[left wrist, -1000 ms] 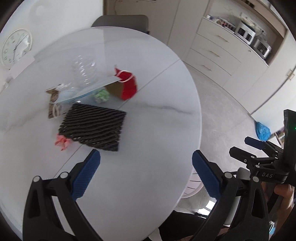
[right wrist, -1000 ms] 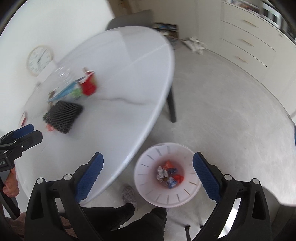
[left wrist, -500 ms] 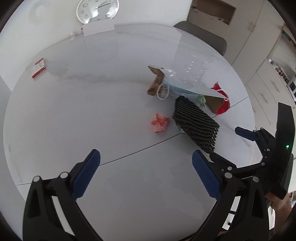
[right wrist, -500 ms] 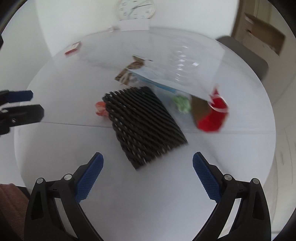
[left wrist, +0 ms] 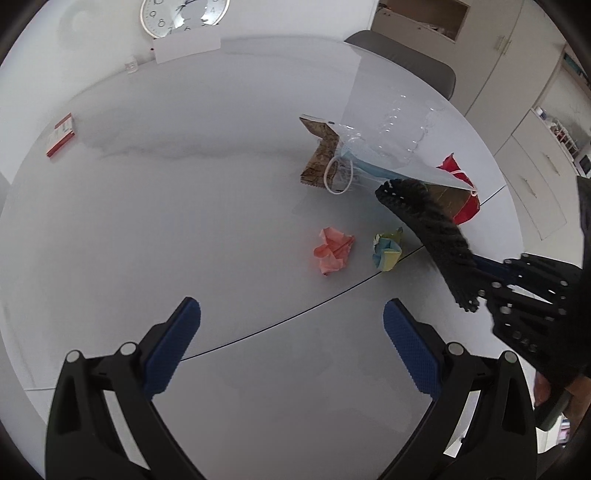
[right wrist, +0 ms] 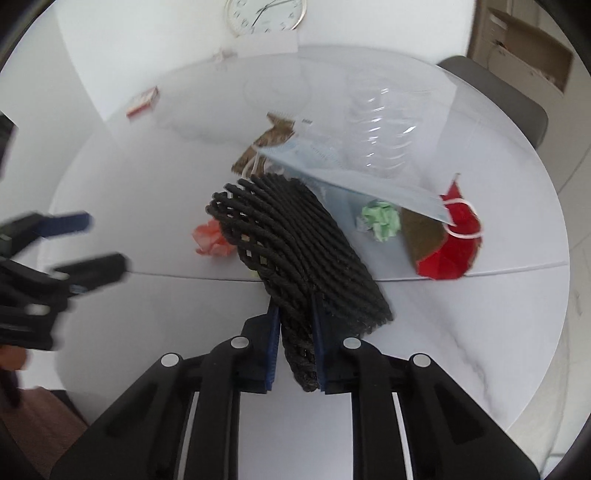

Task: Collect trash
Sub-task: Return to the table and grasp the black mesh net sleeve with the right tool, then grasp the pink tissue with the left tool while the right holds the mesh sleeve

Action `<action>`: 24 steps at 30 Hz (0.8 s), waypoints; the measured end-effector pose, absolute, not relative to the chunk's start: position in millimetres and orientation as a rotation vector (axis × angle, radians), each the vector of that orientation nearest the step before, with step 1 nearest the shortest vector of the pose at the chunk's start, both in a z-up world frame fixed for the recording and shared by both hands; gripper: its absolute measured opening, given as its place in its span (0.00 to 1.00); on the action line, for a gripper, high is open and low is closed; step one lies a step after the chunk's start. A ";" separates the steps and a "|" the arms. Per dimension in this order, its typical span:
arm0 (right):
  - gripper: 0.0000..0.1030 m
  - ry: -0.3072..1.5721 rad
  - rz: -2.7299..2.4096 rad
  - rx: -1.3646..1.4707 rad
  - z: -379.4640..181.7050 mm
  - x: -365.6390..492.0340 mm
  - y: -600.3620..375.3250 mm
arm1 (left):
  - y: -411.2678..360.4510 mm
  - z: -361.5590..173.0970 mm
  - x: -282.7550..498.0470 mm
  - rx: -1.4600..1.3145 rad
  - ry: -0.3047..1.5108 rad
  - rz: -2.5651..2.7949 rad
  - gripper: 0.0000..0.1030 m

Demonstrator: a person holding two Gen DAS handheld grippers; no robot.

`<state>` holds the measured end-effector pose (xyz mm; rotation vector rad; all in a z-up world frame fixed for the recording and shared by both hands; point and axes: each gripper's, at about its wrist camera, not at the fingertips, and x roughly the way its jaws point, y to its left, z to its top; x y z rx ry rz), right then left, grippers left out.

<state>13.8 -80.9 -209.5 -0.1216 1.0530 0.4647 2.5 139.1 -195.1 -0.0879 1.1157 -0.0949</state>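
My right gripper [right wrist: 294, 317] is shut on a black foam net sleeve [right wrist: 291, 240], lifted off the white round table [right wrist: 480, 332]; the sleeve shows in the left wrist view [left wrist: 428, 229] too. My left gripper [left wrist: 291, 325] is open and empty above the table, short of a crumpled pink paper [left wrist: 332, 251] and a blue-yellow paper wad [left wrist: 386, 251]. Further back lie a face mask [right wrist: 351, 177], a clear plastic bottle [right wrist: 380, 136], a brown wrapper [left wrist: 319, 158], a red wrapper [right wrist: 454, 240] and a green paper wad [right wrist: 380, 219].
A small red-white box [left wrist: 61, 134] lies at the table's far left. A wall clock [left wrist: 184, 14] and a white card [left wrist: 186, 48] stand at the back. A grey chair [left wrist: 402, 59] is behind the table, cabinets [left wrist: 535, 177] to the right.
My right gripper swung from over the floor bin to the table, closed on the black net sleeve and lifted it, uncovering the blue-yellow wad. My left gripper turned toward the table's middle.
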 end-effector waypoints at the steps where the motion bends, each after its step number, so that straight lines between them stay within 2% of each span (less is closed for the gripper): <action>1: 0.15 1.048 0.463 -0.078 -200.7 10.2 -89.4 | 135.5 -199.8 7.5 -0.086 1.119 -0.113 0.91; 11: 0.15 1.020 0.322 0.186 -147.3 -28.3 -148.5 | 120.2 -244.5 50.1 -0.132 1.180 -0.216 0.59; 17: 0.15 1.024 0.190 0.273 -142.0 -57.2 -180.1 | 118.7 -252.0 56.2 -0.126 1.172 -0.276 0.40; 24: 0.15 1.056 0.061 0.346 -151.8 -90.8 -207.7 | 108.8 -260.3 67.6 -0.112 1.170 -0.324 0.24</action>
